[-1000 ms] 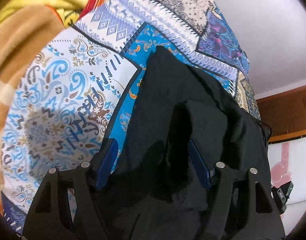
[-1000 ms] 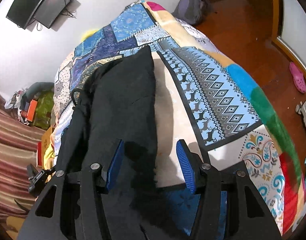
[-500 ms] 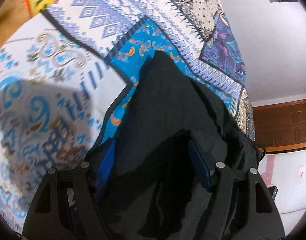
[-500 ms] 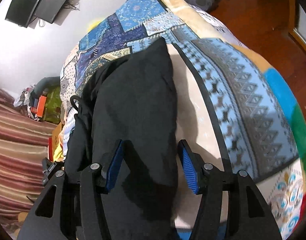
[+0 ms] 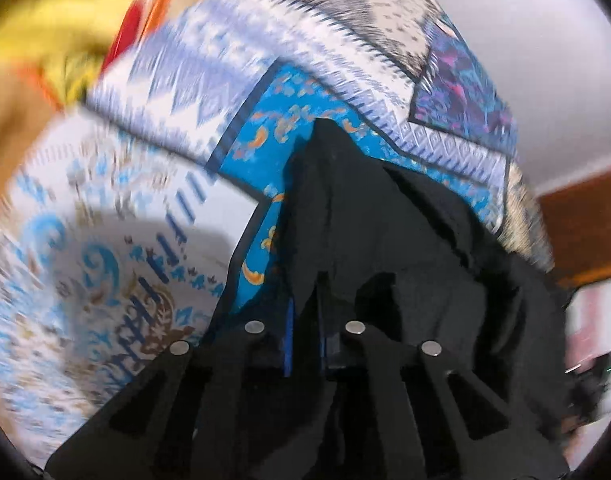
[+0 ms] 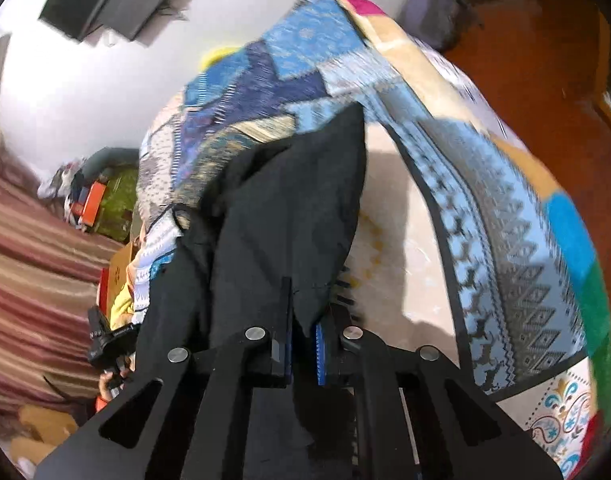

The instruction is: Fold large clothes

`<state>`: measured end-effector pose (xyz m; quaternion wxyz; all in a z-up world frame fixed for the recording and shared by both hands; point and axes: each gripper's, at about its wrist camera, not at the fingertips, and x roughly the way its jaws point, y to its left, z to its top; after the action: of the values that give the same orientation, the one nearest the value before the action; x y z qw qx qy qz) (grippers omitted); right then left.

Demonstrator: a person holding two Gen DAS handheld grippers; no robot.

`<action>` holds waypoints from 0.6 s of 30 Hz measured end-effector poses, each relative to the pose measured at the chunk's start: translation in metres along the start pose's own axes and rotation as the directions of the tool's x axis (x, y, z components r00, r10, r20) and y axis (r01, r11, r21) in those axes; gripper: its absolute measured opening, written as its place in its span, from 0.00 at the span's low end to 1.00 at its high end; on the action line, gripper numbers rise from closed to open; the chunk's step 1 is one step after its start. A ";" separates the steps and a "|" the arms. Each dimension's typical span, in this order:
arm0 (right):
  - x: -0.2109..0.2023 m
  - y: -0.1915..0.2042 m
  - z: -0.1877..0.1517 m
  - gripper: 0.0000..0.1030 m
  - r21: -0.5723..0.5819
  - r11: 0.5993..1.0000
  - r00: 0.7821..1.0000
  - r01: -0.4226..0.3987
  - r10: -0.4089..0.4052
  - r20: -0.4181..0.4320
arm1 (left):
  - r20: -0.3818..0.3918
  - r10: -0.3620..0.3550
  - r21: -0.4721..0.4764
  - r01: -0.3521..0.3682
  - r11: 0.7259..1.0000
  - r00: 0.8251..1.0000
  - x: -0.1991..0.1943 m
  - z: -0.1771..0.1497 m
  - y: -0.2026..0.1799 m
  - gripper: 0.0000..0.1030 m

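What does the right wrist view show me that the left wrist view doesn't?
Right wrist only: a wall-mounted screen, the wooden floor and a striped curtain. Left wrist only: yellow fabric beyond the bedspread and wood panelling. Both: the black garment on the patchwork bedspread, with each gripper, right and left, just closed onto its cloth.

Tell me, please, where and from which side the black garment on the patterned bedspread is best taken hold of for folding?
By its near edge, from the near side, one corner per gripper. The black garment lies long and narrow, running away across the bedspread, so its near end is the natural hold. Both grippers are already there: the left gripper and right gripper have just closed, shut on fabric there.
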<state>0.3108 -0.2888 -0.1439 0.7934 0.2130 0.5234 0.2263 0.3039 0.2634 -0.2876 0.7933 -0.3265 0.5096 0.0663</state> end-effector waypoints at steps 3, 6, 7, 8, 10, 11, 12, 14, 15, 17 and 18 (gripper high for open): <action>-0.005 0.024 0.004 0.06 -0.089 0.996 0.999 0.033 -0.030 0.033 | 0.064 0.091 0.116 -0.098 0.988 0.994 -0.016 0.003 -0.023 0.05; -0.010 0.046 0.014 0.06 -0.154 0.987 0.996 0.048 -0.036 0.079 | 0.139 0.094 0.170 -0.117 0.978 0.986 -0.038 0.013 -0.037 0.05; -0.009 0.053 0.019 0.06 -0.168 0.984 0.995 0.053 -0.038 0.087 | 0.163 0.084 0.179 -0.113 0.977 0.983 -0.047 0.018 -0.040 0.05; -0.007 0.058 0.023 0.06 -0.181 0.982 0.995 0.055 -0.039 0.090 | 0.180 0.075 0.181 -0.108 0.977 0.981 -0.053 0.023 -0.042 0.05; 0.001 0.074 0.033 0.06 -0.230 0.970 0.993 0.080 -0.056 0.107 | 0.215 0.060 0.179 -0.099 0.979 0.975 -0.065 0.035 -0.048 0.05; 0.007 0.080 0.036 0.06 -0.243 0.966 0.992 0.087 -0.062 0.109 | 0.225 0.058 0.179 -0.100 0.979 0.973 -0.067 0.040 -0.050 0.05; 0.014 0.087 0.042 0.06 -0.261 0.961 0.991 0.098 -0.070 0.115 | 0.234 0.060 0.181 -0.104 0.978 0.970 -0.069 0.045 -0.053 0.05; 0.025 0.096 0.049 0.06 -0.279 0.954 0.989 0.112 -0.080 0.123 | 0.252 0.077 0.179 -0.125 0.976 0.965 -0.070 0.056 -0.054 0.05; 0.028 0.097 0.051 0.06 -0.282 0.952 0.988 0.118 -0.085 0.126 | 0.256 0.088 0.178 -0.136 0.975 0.963 -0.068 0.059 -0.054 0.05; 0.037 0.100 0.057 0.06 -0.289 0.948 0.987 0.132 -0.097 0.131 | 0.256 0.102 0.172 -0.149 0.974 0.961 -0.063 0.063 -0.052 0.05; 0.041 0.100 0.059 0.06 -0.291 0.946 0.985 0.141 -0.106 0.132 | 0.255 0.107 0.169 -0.153 0.974 0.961 -0.062 0.064 -0.049 0.05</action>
<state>0.3663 -0.1904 -0.0947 0.8579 0.0697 0.4488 0.2401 0.3452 0.2769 -0.1954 0.8710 -0.2056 0.4324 0.1098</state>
